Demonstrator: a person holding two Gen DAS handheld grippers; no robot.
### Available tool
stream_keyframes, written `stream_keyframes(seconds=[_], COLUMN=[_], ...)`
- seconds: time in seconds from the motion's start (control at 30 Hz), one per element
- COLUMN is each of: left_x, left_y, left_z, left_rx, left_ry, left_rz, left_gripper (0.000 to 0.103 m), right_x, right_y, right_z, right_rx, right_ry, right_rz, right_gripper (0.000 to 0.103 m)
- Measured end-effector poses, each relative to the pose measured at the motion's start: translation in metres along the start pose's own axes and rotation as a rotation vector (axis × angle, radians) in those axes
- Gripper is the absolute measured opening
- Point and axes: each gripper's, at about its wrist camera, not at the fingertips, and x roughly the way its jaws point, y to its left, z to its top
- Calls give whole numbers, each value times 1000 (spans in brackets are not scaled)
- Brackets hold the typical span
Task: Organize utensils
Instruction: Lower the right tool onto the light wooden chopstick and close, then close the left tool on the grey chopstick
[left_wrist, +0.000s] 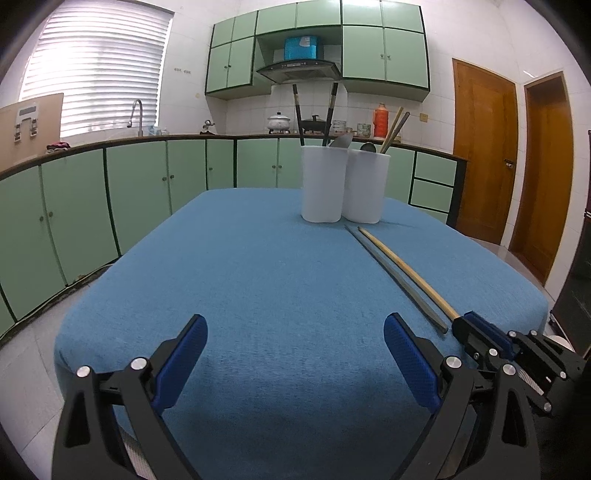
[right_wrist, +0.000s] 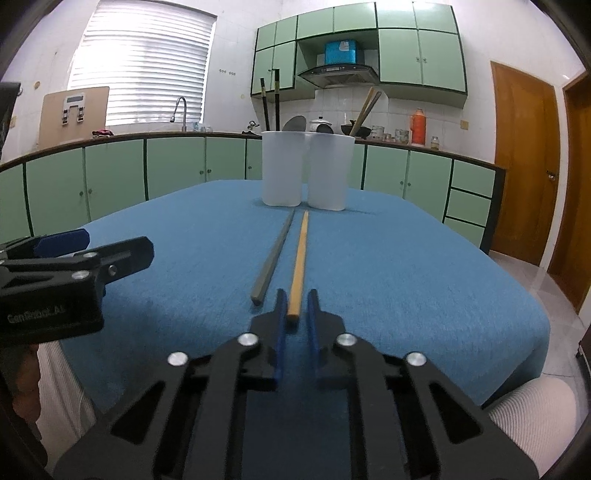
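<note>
**Ann:** Right, the right gripper (right_wrist: 296, 314) sits low on the blue cloth (right_wrist: 406, 280), its jaws narrowed around the near end of the wooden chopstick (right_wrist: 300, 258). There is a sliver of gap on each side, so it brackets the stick and does not look clamped.

**Ben:** And the grey chopstick (right_wrist: 275, 254) lies just beside it, almost parallel, both pointing at the 2 white cups (right_wrist: 304, 170) at the far end of the table.

**Ann:** Those cups already hold dark chopsticks, a spoon and more wooden sticks. The left gripper (left_wrist: 295, 362) hovers over bare cloth, jaws wide, holding nothing.

**Ben:** The risk?

**Ann:** Grabbing at the very tip. A long stick pinched at 1 end could pivot and droop, or slip out on the lift. The left finger also stands close to the grey stick and could nudge it.

**Ben:** And a tilted stick might knock a light cup over.
</note>
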Motion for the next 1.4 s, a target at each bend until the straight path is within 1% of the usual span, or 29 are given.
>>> stream_keyframes(seconds=[0.27,0.37,0.47,0.6,0.77,0.87,1.03,1.07,1.13,1.17,1.27,1.33,1.37,1.4], left_x=[-1,-2,-2,1,8,12,19,22,25,26,29,30,31,31], left_y=[-2,-6,-14,-30,-52,-65,-82,-86,-90,-92,-96,-97,-96,-96], left_z=[1,2,3,2,2,1,-1,-1,-2,-3,-3,-3,-3,-2], left_rx=[-2,3,4,19,29,43,62,65,66,65,68,62,58,57], left_ry=[-1,-4,-3,4,8,11,28,34,46,51,51,51,52,52], left_rz=[-6,-14,-28,-58,-78,-81,-77,-80,-83,-84,-76,-79,-80,-80], left_gripper=[94,94,94,94,93,85,65,62,53,51,36,21,19,12], right_x=[-2,-4,-9,-15,-21,-22,-24,-26,-25,-25,-27,-28,-28,-29], right_y=[-9,-13,-24,-40,-59,-68,-74,-75,-77,-79,-82,-83,-83,-83], right_z=[1,1,1,1,-2,-4,-6,-7,-8,-8,-9,-9,-9,-9], right_rx=[31,43,66,102,134,146,156,156,159,163,171,173,174,175], right_ry=[-5,-9,-21,-33,-35,-31,-38,-39,-40,-40,-44,-46,-48,-49], right_rz=[-15,-40,-75,-95,-110,-105,-87,-83,-76,-73,-66,-63,-62,-61], right_gripper=[6,6,6,6,6,6,6,6,6,6,6,6,6,6])
